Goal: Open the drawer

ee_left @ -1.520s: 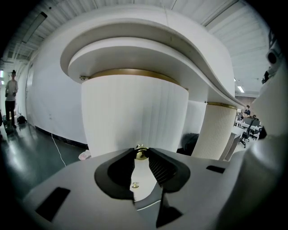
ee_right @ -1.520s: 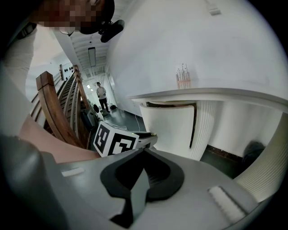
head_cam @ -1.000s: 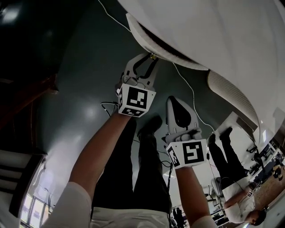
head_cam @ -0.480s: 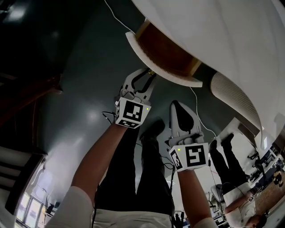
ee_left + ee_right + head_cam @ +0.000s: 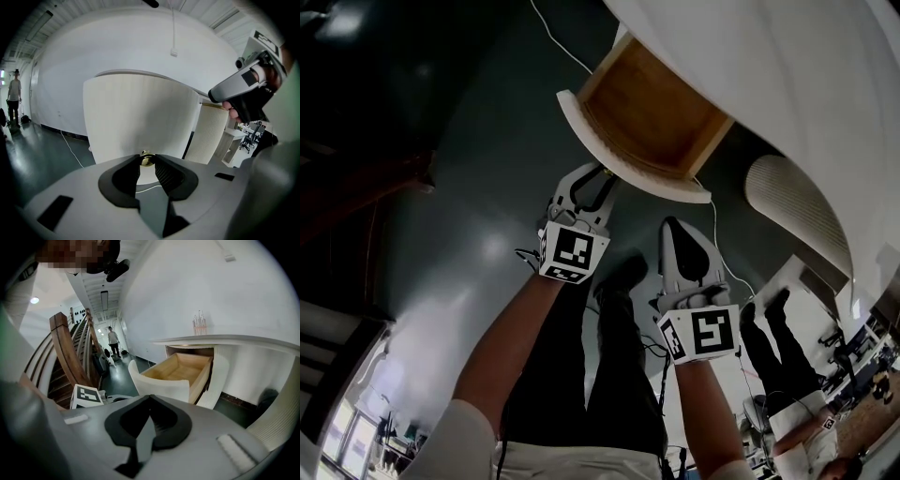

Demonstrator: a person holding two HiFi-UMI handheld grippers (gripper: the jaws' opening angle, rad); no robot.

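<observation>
The drawer (image 5: 649, 117) stands pulled out from the white curved cabinet, and its bare wooden inside shows. Its white rounded front (image 5: 140, 119) fills the left gripper view. My left gripper (image 5: 605, 172) is shut on the small brass knob (image 5: 146, 160) at the front's lower edge, with both black pads pressed on it. My right gripper (image 5: 669, 223) hangs just right of the left one, below the drawer, shut with nothing between its pads (image 5: 161, 416). In the right gripper view the open drawer (image 5: 180, 371) lies ahead, apart from that gripper.
The white cabinet top (image 5: 787, 84) overhangs the drawer, and a ribbed white column (image 5: 792, 202) stands to its right. A thin cable (image 5: 558, 42) runs over the dark floor. A wooden stair (image 5: 65, 352) rises at the left. A person (image 5: 113, 341) stands far down the hall.
The drawer has slid out of the cabinet, from nearly closed to wide open, drawn towards me by the left gripper on its knob. The right gripper has shifted a little.
</observation>
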